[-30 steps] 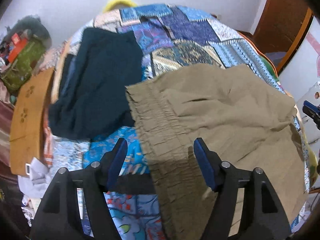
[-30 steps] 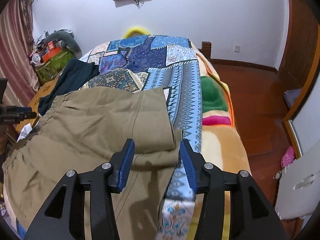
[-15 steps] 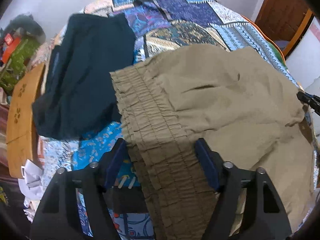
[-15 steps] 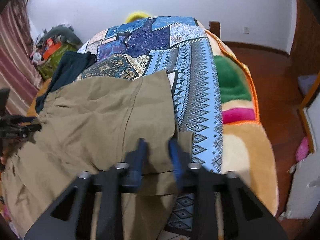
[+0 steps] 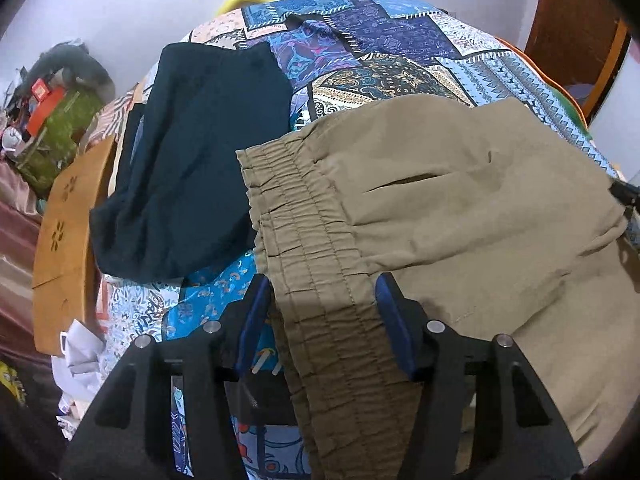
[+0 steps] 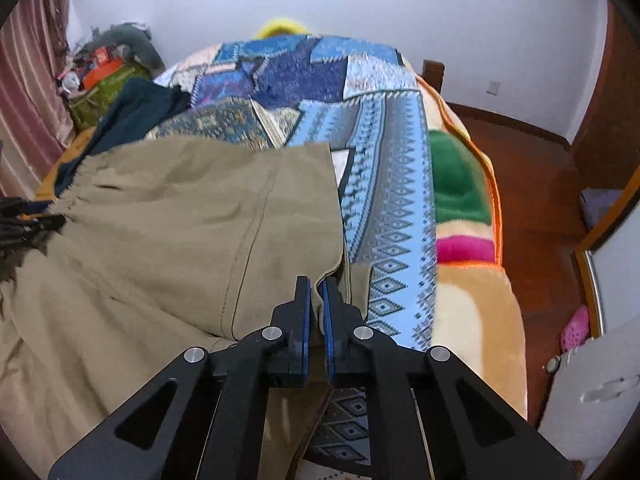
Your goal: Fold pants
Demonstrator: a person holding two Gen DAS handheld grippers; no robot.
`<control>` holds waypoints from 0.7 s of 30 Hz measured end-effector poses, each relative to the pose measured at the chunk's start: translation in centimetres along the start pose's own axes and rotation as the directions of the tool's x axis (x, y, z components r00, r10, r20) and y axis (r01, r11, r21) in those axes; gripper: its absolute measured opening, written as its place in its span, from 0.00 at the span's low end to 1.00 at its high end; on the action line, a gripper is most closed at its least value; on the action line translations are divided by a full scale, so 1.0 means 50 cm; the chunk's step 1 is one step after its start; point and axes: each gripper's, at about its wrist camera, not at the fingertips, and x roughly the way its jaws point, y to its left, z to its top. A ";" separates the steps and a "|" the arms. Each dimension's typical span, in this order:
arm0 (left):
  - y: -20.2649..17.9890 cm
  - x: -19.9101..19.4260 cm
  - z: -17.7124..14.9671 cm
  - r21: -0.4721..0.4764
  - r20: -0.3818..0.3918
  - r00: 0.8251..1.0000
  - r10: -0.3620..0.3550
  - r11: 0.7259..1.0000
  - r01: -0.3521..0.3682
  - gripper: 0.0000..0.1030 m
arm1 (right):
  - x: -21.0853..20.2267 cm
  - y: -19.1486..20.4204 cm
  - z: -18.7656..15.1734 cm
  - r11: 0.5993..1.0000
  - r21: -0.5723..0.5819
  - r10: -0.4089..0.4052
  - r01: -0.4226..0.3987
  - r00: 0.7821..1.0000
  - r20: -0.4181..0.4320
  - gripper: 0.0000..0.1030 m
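Observation:
Khaki pants (image 5: 460, 208) lie spread across a patchwork quilt (image 5: 380, 40) on a bed. Their gathered elastic waistband (image 5: 304, 220) runs between the jaws of my left gripper (image 5: 322, 300). Those jaws are closing, and the blue pads stand just beside the band's two edges. In the right wrist view the pants (image 6: 180, 220) reach from the waistband at the left to a leg hem at centre. My right gripper (image 6: 316, 292) is shut on the hem corner of that leg. The left gripper (image 6: 32, 224) shows at that view's left edge.
A dark navy garment (image 5: 200, 152) lies on the quilt left of the waistband. A wooden board (image 5: 68, 240) and a green box (image 5: 60, 128) of clutter stand beside the bed. A fleece blanket (image 6: 460, 184) hangs over the right side, above a wooden floor (image 6: 540, 200).
My right gripper dropped onto the leg hem and its jaws went from apart to shut on it. My left gripper sank over the waistband and its jaws narrowed around it.

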 end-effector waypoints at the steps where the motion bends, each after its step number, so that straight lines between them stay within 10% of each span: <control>1: 0.000 -0.003 0.001 0.005 -0.002 1.000 -0.010 1.000 0.010 0.55 | 0.000 0.002 0.000 1.000 -0.001 -0.003 0.003 1.000 -0.007 0.05; 21: 0.098 -0.086 0.103 -0.079 0.112 0.994 -0.016 0.997 0.025 0.70 | -0.088 0.039 0.129 0.997 -0.047 0.071 -0.065 0.988 0.141 0.18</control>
